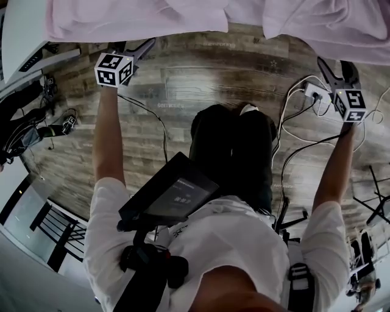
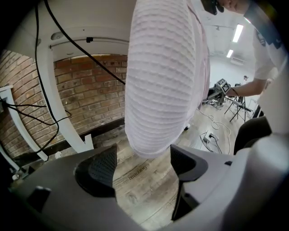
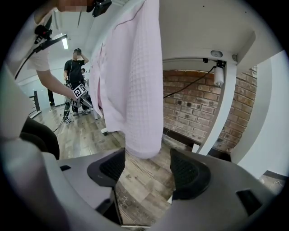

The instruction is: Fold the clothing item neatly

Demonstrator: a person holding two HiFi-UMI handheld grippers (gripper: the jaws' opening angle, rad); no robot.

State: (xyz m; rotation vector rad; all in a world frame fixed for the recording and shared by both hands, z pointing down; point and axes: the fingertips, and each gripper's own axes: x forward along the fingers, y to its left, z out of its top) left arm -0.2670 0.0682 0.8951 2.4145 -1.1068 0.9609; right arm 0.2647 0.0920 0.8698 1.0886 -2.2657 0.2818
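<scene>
A pale pink waffle-knit garment (image 1: 140,18) hangs over the edge of a white table at the top of the head view. My left gripper (image 1: 139,46) is raised to its hanging edge on the left, my right gripper (image 1: 336,68) on the right. In the left gripper view the garment's lower fold (image 2: 156,113) hangs just above and ahead of the left gripper (image 2: 144,164), whose jaws stand apart with floor showing between the pads. In the right gripper view the hem (image 3: 140,135) hangs the same way ahead of the right gripper (image 3: 149,168), which is wide open and touches no cloth.
The floor is wood planks, with white and black cables (image 1: 298,122) and a power strip (image 1: 314,91) on the right. White table legs (image 2: 49,90) stand before a brick wall (image 2: 86,85). Stands and gear (image 1: 24,128) are on the left. Another person (image 3: 74,67) stands far back.
</scene>
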